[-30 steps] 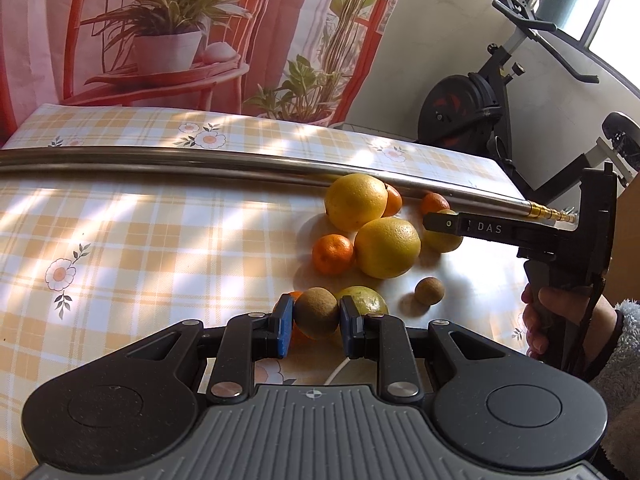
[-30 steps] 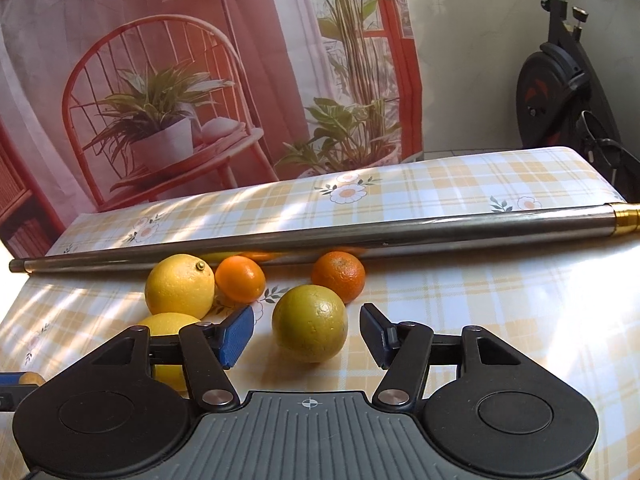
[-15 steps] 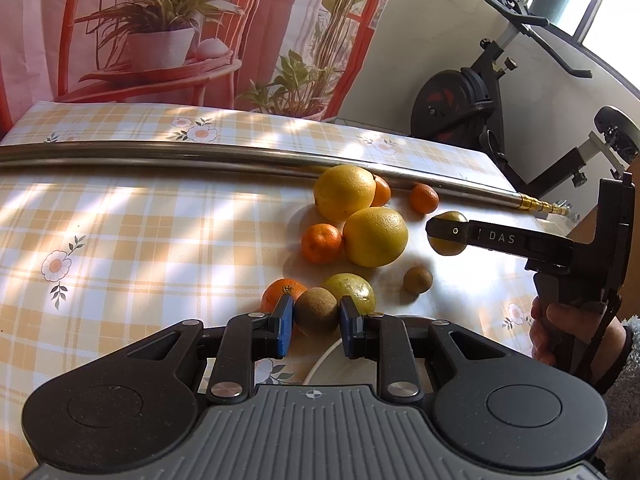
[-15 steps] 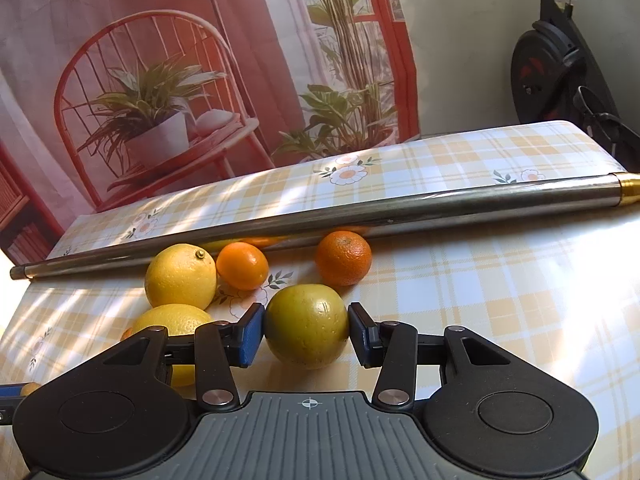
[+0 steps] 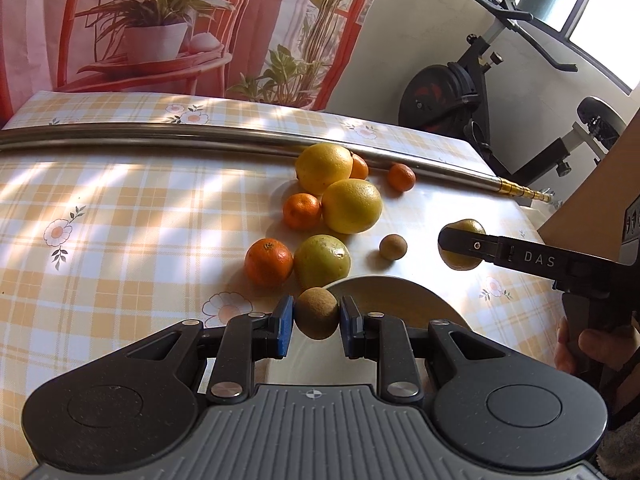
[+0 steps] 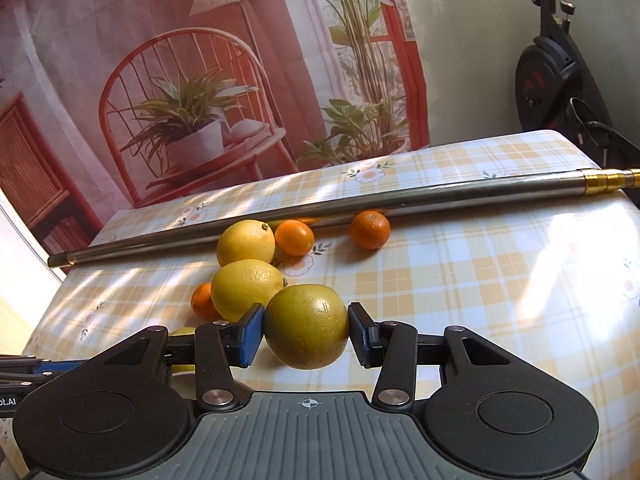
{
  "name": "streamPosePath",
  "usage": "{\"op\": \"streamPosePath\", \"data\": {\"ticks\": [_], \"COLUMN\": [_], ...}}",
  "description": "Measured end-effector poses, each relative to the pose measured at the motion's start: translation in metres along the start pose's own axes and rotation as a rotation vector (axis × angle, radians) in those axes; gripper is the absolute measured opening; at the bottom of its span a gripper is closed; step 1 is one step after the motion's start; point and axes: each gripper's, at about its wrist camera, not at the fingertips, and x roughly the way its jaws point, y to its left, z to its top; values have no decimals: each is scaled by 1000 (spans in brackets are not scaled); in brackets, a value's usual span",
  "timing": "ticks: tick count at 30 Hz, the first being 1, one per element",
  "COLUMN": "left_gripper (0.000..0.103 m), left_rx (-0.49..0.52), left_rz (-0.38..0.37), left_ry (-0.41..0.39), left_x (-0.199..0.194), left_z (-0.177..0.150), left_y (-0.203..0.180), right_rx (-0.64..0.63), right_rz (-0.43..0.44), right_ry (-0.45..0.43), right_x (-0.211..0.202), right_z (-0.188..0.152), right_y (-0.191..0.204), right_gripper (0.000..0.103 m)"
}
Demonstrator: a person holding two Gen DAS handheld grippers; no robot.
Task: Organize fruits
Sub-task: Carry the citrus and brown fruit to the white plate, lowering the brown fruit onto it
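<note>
My left gripper [image 5: 316, 320] is shut on a brown kiwi [image 5: 315, 312], held over the near rim of a pale plate [image 5: 404, 296]. My right gripper [image 6: 306, 332] is shut on a green-yellow citrus [image 6: 306, 326], lifted off the cloth; the left wrist view shows it at the right [image 5: 460, 246]. On the table lie two big yellow citrus [image 5: 324, 168] [image 5: 351, 206], several tangerines, one nearest [image 5: 269, 262], another green citrus [image 5: 322, 262] and a small kiwi [image 5: 393, 247].
A long steel rod [image 5: 200, 138] with a brass tip lies across the checked tablecloth behind the fruit. A person's hand [image 5: 588, 350] holds the right gripper's handle. An exercise bike [image 5: 472, 92] stands beyond the table's far right corner.
My right gripper's jaws closed on the green-yellow citrus, lifted it and drew it back from the pile. My left gripper carried the kiwi back, and the plate came into view.
</note>
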Motion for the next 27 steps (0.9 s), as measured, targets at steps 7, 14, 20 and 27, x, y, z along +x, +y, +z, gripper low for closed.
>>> {"op": "streamPosePath", "data": {"ticks": [7,14,20,27], "left_gripper": [26,26,26,26], "left_rx": [-21,48,90,145], "left_rz": [-2,24,28,67], "left_ry": [13,18,32,30], "left_x": [-4,0,0,2], "left_z": [-8,-17,-26,-29], "left_y": [2,-9,-11,-13], "right_rx": [2,-32,-72,-68], "right_rz": [12,7,10,14], "right_ry": [27,52,81,104], "right_x": [-19,-32,-36,-32], "right_z": [-18,-34,-46,-55], "right_y": [12,25,35,37], "right_gripper": [42,42,42,42]}}
